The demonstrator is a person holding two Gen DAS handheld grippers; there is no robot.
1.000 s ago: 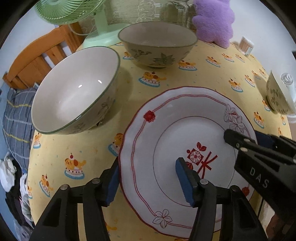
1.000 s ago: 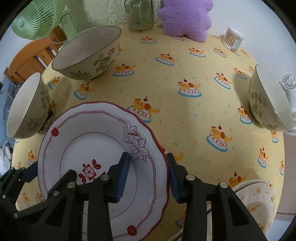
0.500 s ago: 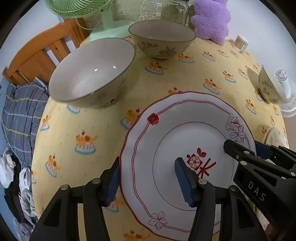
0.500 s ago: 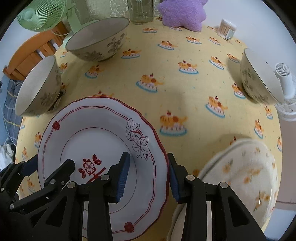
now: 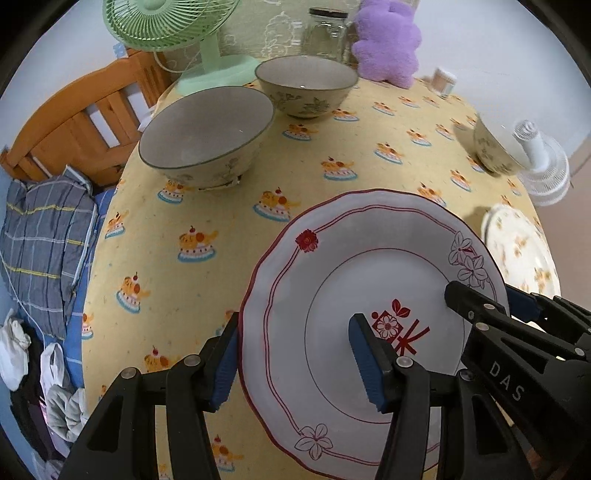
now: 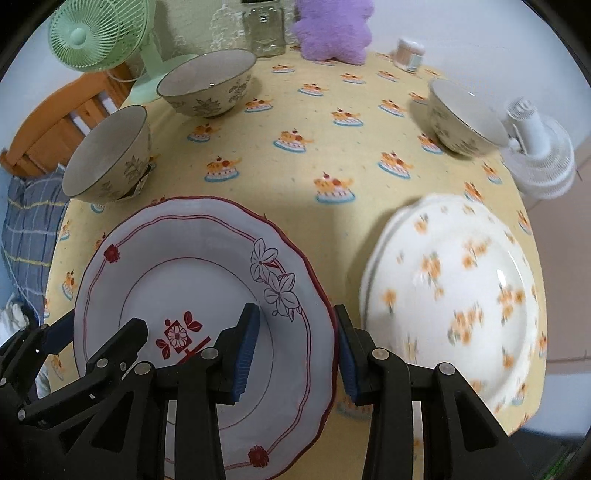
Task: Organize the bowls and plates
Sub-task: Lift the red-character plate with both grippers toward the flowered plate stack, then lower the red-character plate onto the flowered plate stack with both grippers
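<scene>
A white plate with a red scalloped rim [image 5: 354, 258] [image 6: 192, 258] is held above the yellow tablecloth by both grippers. My left gripper [image 5: 295, 358] straddles its left edge and my right gripper [image 6: 295, 350] straddles its right edge, each shut on the rim. A stack of white plates with orange flowers [image 6: 454, 280] [image 5: 521, 243] lies at the right. Two flowered bowls [image 5: 207, 140] [image 5: 306, 85] stand at the far left, and a third bowl [image 6: 461, 114] at the far right.
A green fan [image 5: 173, 26], a glass jar [image 5: 325, 33], a purple plush toy [image 5: 388, 40] and a small container [image 6: 410, 53] stand at the table's back. A white fan [image 6: 539, 151] sits off the right edge. A wooden chair [image 5: 85, 114] and clothes are at the left.
Both grippers have lifted the red-rimmed plate and drawn it back. The bowls look farther away, and the flowered plate stack has come into view at the right.
</scene>
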